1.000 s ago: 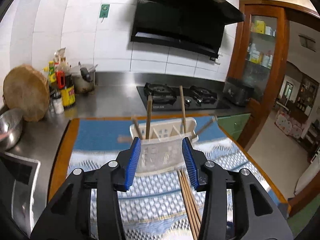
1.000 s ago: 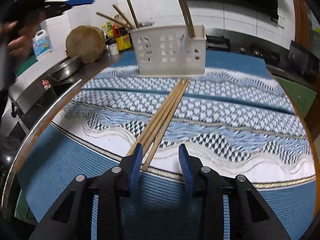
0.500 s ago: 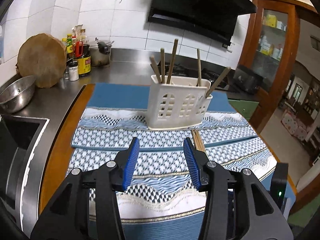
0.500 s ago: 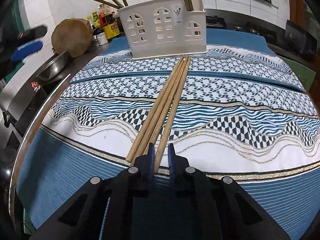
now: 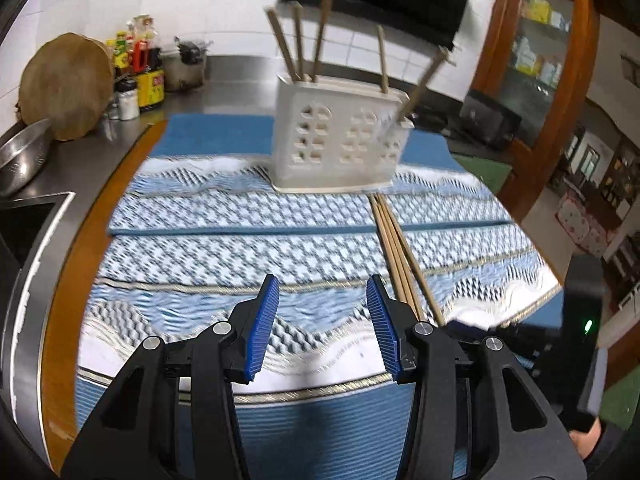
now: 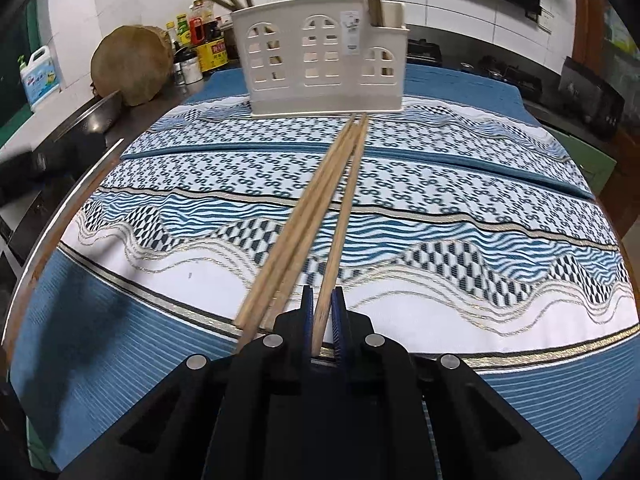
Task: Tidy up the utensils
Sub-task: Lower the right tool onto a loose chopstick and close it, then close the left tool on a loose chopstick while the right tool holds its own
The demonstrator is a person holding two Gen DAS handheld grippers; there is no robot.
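A white perforated utensil holder [image 5: 340, 142] [image 6: 324, 74] stands at the back of the patterned cloth with several wooden chopsticks [image 5: 318, 36] upright in it. More chopsticks [image 5: 396, 254] [image 6: 296, 236] lie in a bundle on the cloth in front of it. My right gripper [image 6: 321, 322] is shut on the near end of one chopstick [image 6: 340, 220], the rightmost of the bundle. My left gripper [image 5: 322, 322] is open and empty above the cloth, just left of the lying chopsticks. The right gripper's body shows at the left wrist view's right edge [image 5: 576, 320].
The blue and white cloth [image 6: 460, 216] covers a wooden board on a steel counter. A round wooden chopping block [image 5: 66, 84], condiment bottles [image 5: 140, 76] and a steel bowl [image 5: 20, 156] stand at the left. A sink [image 5: 24, 224] is left; a gas hob [image 6: 516, 76] behind.
My right gripper closed on one chopstick at the bundle's near end. My left gripper drew back from the holder and came down toward the cloth, still open.
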